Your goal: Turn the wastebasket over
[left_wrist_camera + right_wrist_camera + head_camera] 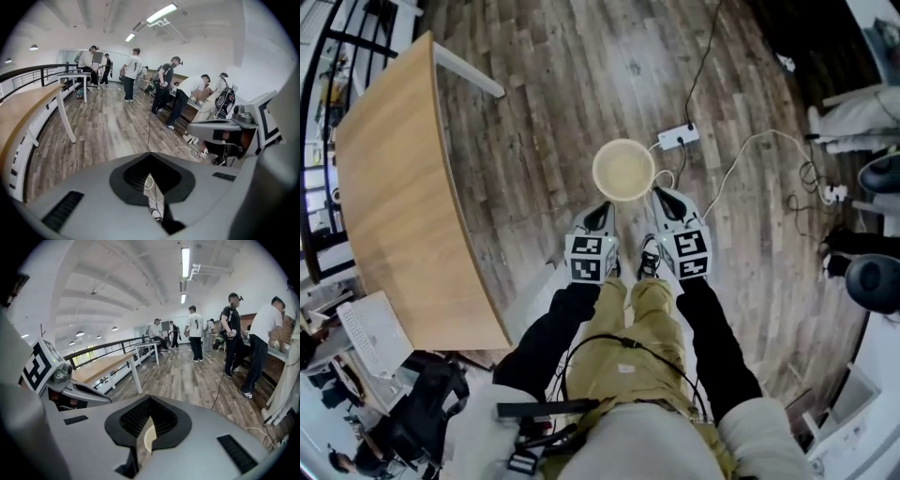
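The wastebasket, round and cream-coloured, stands on the wooden floor just ahead of me; from above I see its rim and pale inside. My left gripper hangs just below and left of it, short of the rim. My right gripper is at its lower right edge, very near the rim. In the left gripper view the grey jaws are shut, with only a thin slit showing floor and cable. The right gripper is shut too, with a sliver of the cream wastebasket showing through its slit. Neither grips anything.
A long wooden table runs along the left. A white power strip and trailing cables lie on the floor right of the basket. Chairs and equipment crowd the right edge. Several people stand farther off in the room.
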A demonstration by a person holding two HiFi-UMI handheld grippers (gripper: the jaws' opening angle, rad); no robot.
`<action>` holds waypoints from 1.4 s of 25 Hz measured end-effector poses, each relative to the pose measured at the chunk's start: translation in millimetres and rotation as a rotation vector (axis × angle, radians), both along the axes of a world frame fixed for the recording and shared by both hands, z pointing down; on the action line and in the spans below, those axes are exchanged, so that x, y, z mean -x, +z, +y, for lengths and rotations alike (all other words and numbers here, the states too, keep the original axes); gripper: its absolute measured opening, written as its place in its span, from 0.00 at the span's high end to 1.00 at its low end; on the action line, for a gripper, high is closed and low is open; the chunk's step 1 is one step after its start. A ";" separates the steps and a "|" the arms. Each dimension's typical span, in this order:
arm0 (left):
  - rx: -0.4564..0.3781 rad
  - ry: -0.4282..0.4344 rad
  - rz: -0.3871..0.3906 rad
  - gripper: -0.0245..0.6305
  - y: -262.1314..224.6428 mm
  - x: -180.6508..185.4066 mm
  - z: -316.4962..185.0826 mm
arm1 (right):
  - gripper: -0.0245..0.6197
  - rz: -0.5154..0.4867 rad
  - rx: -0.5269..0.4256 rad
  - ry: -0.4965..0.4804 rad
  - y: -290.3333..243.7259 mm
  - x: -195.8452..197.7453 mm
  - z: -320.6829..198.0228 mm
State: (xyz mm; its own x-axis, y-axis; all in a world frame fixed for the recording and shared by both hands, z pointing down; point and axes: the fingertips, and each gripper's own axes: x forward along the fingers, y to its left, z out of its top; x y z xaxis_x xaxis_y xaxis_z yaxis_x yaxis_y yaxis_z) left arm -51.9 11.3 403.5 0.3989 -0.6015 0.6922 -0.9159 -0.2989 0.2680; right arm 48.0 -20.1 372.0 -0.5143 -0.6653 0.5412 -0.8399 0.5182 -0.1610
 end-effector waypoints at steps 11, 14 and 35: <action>-0.258 -0.044 0.031 0.97 -174.1 -26.8 18.4 | 0.93 -0.136 -0.247 0.193 -195.2 -36.5 36.3; -0.339 -0.076 0.070 0.97 -222.8 -32.7 12.0 | 0.93 -0.153 -0.319 0.211 -240.9 -47.2 33.0; -0.786 -0.007 0.096 0.97 -431.5 -62.7 2.7 | 0.93 -0.178 -0.681 0.134 -436.0 -41.7 51.8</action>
